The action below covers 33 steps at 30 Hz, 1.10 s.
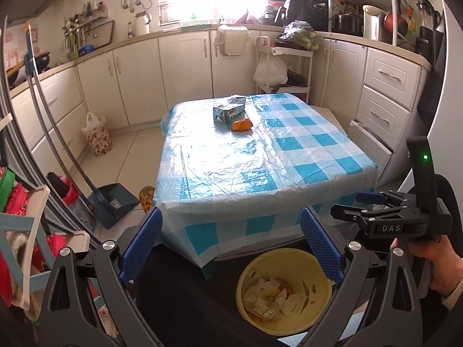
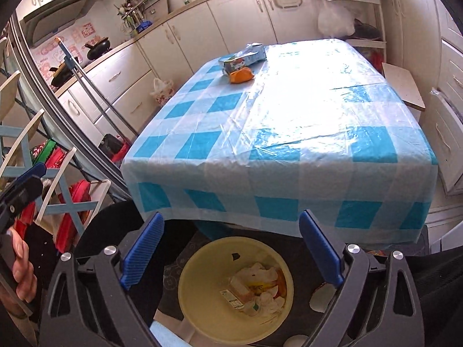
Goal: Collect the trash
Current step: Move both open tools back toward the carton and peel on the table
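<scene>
Hovering near edge of tabletop (image 2: 289, 144): left tongs (image 1: 231, 245) and right tongs (image 2: 231, 248) wide open, empty; carton (image 2: 243, 57) and orange peel (image 2: 241, 75) lie at far edge, left-forward of both.

One carton (image 1: 229, 110), one orange peel (image 1: 242, 125), one checked table (image 1: 318, 144), one yellow bin (image 1: 315, 274), two tongs (image 1: 231, 247) (image 2: 231, 250).
</scene>
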Motion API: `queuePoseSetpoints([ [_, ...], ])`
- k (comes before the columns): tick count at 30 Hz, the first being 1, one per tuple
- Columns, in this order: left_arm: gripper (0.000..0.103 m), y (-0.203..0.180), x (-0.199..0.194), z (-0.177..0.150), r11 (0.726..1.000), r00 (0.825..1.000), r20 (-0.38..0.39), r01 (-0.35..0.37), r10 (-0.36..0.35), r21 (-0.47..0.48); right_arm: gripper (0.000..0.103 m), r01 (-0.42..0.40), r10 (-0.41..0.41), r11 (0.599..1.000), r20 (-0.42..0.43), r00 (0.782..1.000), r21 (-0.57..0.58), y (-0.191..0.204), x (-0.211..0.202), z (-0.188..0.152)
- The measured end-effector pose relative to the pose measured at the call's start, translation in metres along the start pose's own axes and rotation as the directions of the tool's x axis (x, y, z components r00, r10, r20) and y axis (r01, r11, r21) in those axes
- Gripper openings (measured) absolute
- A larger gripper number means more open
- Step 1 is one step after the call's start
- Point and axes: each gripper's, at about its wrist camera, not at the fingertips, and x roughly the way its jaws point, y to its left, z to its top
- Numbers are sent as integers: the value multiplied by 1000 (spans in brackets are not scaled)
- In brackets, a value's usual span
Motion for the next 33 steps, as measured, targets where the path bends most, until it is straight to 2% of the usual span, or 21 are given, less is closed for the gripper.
queuePoseSetpoints([
  [6, 92, -5, 0, -2, 999, 1000, 10, -22, 22, 25, 91, 1, -1, 1000, 10, 1000, -1, 1, -2, 0],
  [12, 92, 0, 1, -4, 1000, 1000, 5, -11, 11, -1, 91, 4, -3, 1000, 24, 1000, -10, 2, -3, 1],
  [33, 92, -1, 0, -6, 1000, 1000, 16, -14, 14, 18, 91, 20, -18, 999, 53, 998, -36, 7, -6, 2],
])
